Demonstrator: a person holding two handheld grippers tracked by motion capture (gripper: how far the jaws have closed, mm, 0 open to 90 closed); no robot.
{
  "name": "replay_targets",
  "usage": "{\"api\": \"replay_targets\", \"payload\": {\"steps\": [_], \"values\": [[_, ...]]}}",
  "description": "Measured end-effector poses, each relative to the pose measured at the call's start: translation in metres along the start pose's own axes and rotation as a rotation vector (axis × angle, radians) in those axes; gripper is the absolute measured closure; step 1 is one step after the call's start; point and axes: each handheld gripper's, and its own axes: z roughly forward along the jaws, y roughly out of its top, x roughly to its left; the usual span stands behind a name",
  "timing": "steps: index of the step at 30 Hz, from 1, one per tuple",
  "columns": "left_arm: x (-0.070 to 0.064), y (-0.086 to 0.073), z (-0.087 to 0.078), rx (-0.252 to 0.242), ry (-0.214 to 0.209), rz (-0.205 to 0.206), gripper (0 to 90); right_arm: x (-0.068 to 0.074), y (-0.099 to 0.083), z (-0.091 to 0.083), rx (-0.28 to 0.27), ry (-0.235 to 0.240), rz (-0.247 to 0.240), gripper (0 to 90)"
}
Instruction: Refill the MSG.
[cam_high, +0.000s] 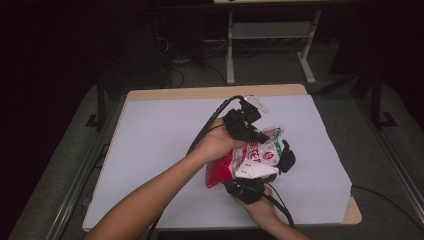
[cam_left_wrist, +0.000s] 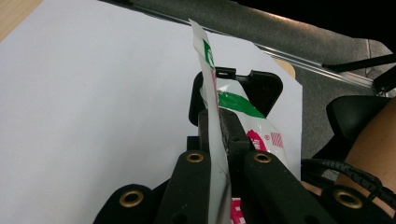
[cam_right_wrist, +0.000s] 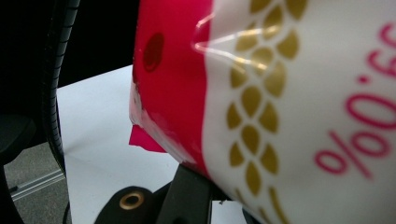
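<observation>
A snack bag (cam_high: 250, 157), red at one end and white with green and pink print at the other, hangs in the air over the middle of the table. My left gripper (cam_high: 252, 131) comes at it from above and is shut on its flat sealed edge (cam_left_wrist: 211, 88), which runs between the two jaws (cam_left_wrist: 219, 128). My right gripper (cam_high: 277, 161) holds the bag from below and from the right, its jaws pressed on either side. In the right gripper view the bag (cam_right_wrist: 280, 93) sits close against the camera and hides the jaw tips.
A white sheet (cam_high: 150, 145) covers the wooden table, whose bare edge (cam_high: 215, 92) shows at the back. Metal rails (cam_high: 80, 175) run along both sides. A grey frame with legs (cam_high: 230, 55) and cables stands on the floor behind. A cable (cam_high: 385, 197) lies at the right.
</observation>
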Motion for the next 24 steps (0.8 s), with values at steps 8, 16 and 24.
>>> {"api": "replay_targets", "payload": {"steps": [8, 16, 24], "values": [[0.0002, 0.0005, 0.0020, 0.009, -0.002, 0.000, 90.0, -0.0004, -0.0002, 0.0004, 0.000, 0.006, 0.002, 90.0], [0.0002, 0.0010, 0.0028, 0.015, -0.003, 0.003, 90.0, -0.0005, -0.0003, 0.0001, 0.000, 0.008, 0.002, 90.0], [-0.0003, 0.0009, 0.0034, 0.017, -0.004, 0.003, 90.0, -0.0001, -0.0005, 0.0004, -0.001, 0.008, 0.003, 90.0]]}}
